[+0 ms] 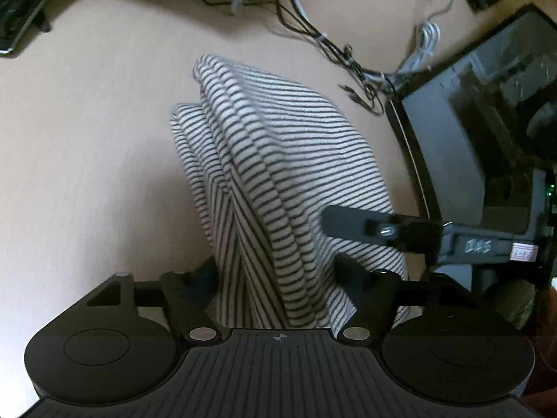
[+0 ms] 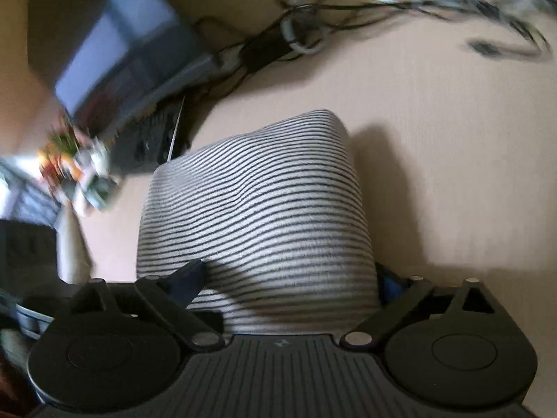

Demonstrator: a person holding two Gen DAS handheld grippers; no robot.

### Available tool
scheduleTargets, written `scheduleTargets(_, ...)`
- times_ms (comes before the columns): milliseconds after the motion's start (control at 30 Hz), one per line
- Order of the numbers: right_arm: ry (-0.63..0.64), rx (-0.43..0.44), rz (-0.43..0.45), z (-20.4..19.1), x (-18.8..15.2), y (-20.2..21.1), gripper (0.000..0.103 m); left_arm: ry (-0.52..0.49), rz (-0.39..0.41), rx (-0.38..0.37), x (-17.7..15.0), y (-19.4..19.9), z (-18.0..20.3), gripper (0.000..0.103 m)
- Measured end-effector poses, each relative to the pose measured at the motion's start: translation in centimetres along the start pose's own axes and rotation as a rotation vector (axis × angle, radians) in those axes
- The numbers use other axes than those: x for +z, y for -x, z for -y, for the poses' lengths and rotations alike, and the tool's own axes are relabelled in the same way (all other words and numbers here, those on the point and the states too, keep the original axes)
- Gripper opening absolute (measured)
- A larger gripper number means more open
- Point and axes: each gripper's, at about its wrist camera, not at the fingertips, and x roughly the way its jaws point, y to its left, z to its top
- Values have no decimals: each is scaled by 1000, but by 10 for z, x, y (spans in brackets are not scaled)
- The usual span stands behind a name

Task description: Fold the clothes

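Note:
A folded black-and-white striped garment [image 1: 278, 146] lies in layers on the beige table [image 1: 87, 139]. Its near end sits between the fingers of my left gripper [image 1: 278, 271], which stands open; the fingertips are mostly hidden by the cloth. From the right, one finger [image 1: 348, 221] of the other gripper reaches over the garment's right edge. In the right wrist view the same garment [image 2: 264, 202] fills the space between the fingers of my right gripper [image 2: 289, 278], which is open wide. Its left finger [image 2: 191, 275] lies over the cloth and its right finger [image 2: 386, 284] stands beside the cloth's edge.
A tangle of cables [image 1: 313, 35] runs along the far side of the table. A keyboard [image 1: 17, 7] sits at the far left and a dark open case [image 1: 470, 132] stands at the right. In the blurred right wrist view I see a dark box [image 2: 132, 52] and cables [image 2: 296, 35].

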Motion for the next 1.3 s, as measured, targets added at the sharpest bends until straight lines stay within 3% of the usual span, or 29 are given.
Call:
scheduleTargets(200, 78, 83, -50, -53, 38, -65, 90, 57, 124, 130, 20, 53, -59, 67)
scheduleTargets(300, 124, 103, -54, -86, 56, -102, 89, 93, 160, 159, 33, 70, -88, 66)
scheduleTargets(467, 164, 98, -68, -113, 75, -129, 90, 93, 185, 162, 44, 76, -106, 66)
scheduleTargets(700, 172, 80, -47, -106, 81, -124, 90, 101, 203, 91, 47, 76, -113, 67)
scheduleTargets(767, 205, 34, -2, -112, 78, -112, 92, 67, 225, 110, 48, 91, -111, 64)
scheduleTargets(867, 303, -50, 99, -124, 67, -83, 93, 8, 318, 127, 53, 128, -107, 64)
scheduleTargets(1000, 363, -39, 203, -138, 40, -49, 89, 26, 378, 92, 80, 128, -107, 60)
scheduleTargets(1033, 385, -14, 206, -145, 33, -46, 83, 21, 368, 109, 87, 119, -111, 53)
scheduleTargets(1100, 457, 23, 172, -161, 17, -51, 79, 13, 340, 141, 98, 101, -121, 42)
scheduleTargets(1167, 563, -16, 104, -178, 0, -72, 79, 3, 320, 160, 107, 84, -134, 42)
scheduleTargets(1233, 668, -107, 92, -188, -15, -90, 83, -10, 319, 162, 110, 75, -144, 41)
scheduleTargets(1300, 708, -138, 99, -196, -20, -95, 86, -38, 327, 147, 112, 70, -148, 41)
